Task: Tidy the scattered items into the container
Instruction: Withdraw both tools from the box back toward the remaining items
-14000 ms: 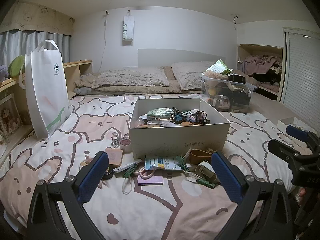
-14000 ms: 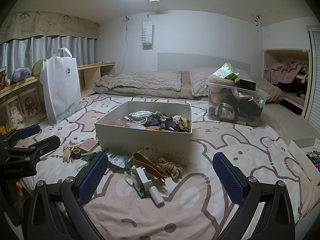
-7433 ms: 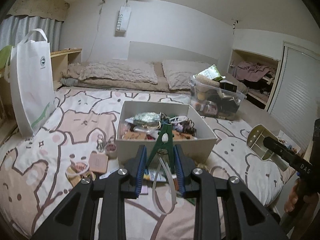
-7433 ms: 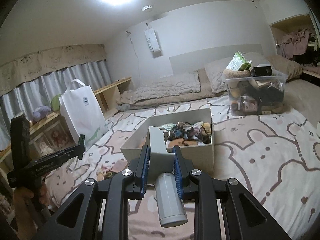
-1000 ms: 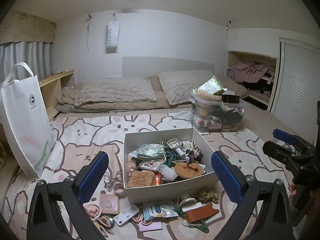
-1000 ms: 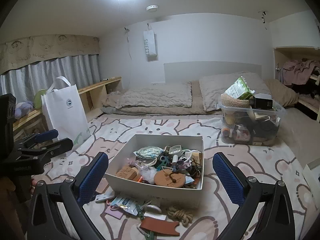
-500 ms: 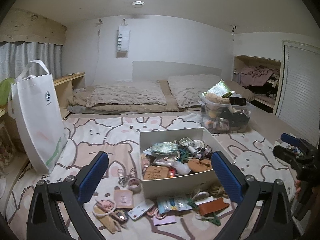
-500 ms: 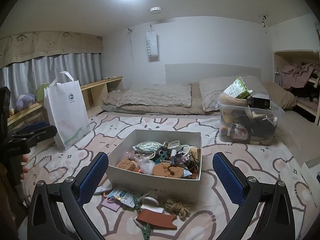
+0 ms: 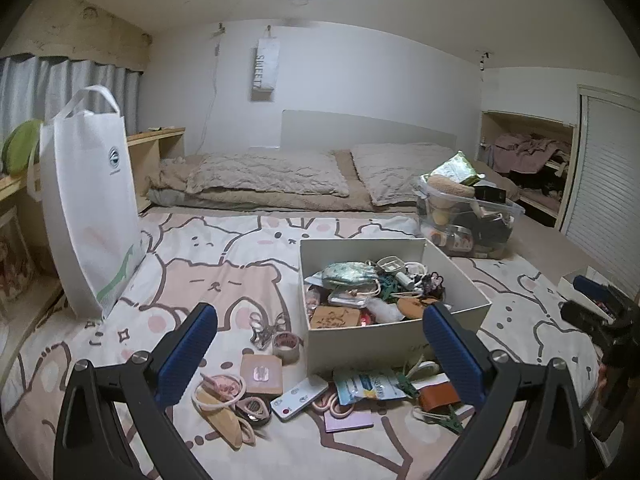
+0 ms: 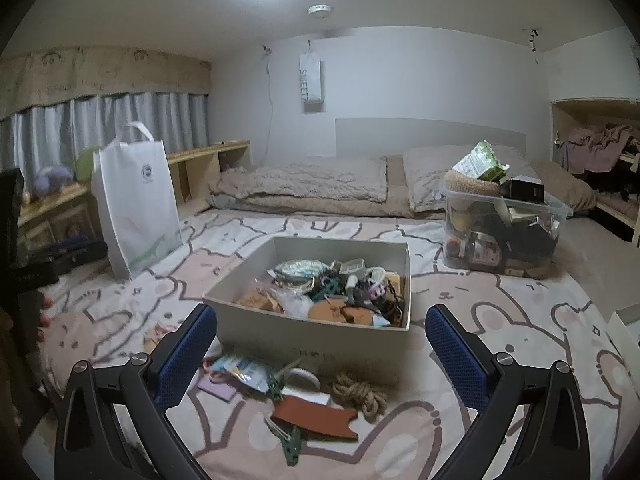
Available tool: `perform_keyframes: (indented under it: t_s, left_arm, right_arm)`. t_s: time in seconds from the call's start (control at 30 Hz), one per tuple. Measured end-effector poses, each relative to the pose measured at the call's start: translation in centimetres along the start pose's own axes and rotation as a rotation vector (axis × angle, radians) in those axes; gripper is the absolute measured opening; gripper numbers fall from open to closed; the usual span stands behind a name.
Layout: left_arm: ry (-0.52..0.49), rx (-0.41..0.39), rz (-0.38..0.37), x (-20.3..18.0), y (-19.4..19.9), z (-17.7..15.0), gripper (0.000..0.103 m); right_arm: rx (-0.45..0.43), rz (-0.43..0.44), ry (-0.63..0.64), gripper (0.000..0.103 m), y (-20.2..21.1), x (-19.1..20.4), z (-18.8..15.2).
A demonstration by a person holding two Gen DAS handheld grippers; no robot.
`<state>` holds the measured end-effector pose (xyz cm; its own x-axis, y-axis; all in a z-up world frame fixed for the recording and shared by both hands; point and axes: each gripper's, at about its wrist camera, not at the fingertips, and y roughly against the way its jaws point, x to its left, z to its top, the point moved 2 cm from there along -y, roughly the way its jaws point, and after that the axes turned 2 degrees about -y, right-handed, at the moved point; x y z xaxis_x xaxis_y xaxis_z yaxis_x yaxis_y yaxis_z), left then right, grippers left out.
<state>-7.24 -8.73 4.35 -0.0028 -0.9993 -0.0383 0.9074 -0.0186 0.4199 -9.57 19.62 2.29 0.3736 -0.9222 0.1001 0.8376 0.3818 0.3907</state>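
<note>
A white cardboard box (image 9: 372, 346) (image 10: 256, 322) sits on the bed, filled with small clutter. Loose items lie in front of it: a tape roll (image 9: 286, 345), a pink square case (image 9: 261, 373), a white remote (image 9: 298, 397), a blue packet (image 9: 366, 384), a brown leather piece (image 10: 316, 415), a rope coil (image 10: 360, 397) and a green clip (image 10: 291, 447). My left gripper (image 9: 320, 350) is open and empty, held above the items left of and before the box. My right gripper (image 10: 320, 350) is open and empty too, just in front of the box.
A white tote bag (image 9: 86, 200) stands at the left on the cartoon-print bedspread (image 9: 208, 264). A clear plastic bin (image 10: 504, 232) of things sits behind the box at the right. Pillows (image 10: 304, 184) lie at the head. A small white tray (image 10: 626, 326) is at the right edge.
Both grippers have stayed open and empty. Both have come lower and closer to the box and the loose items; the left view has swung left.
</note>
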Motion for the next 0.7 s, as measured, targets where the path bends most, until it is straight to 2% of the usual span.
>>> perform_keyframes:
  t_s: [0.47, 0.7]
  left_arm:
    - [0.024, 0.097, 0.028, 2.4, -3.0, -5.0, 0.103]
    - [0.019, 0.154, 0.048, 3.8, -4.1, -7.2, 0.103]
  right_arm:
    - [0.089, -0.002, 0.051, 0.103, -2.9, 2.0, -6.0]
    - [0.186, 0.007, 0.021, 0.103, -5.2, 2.6, -9.4]
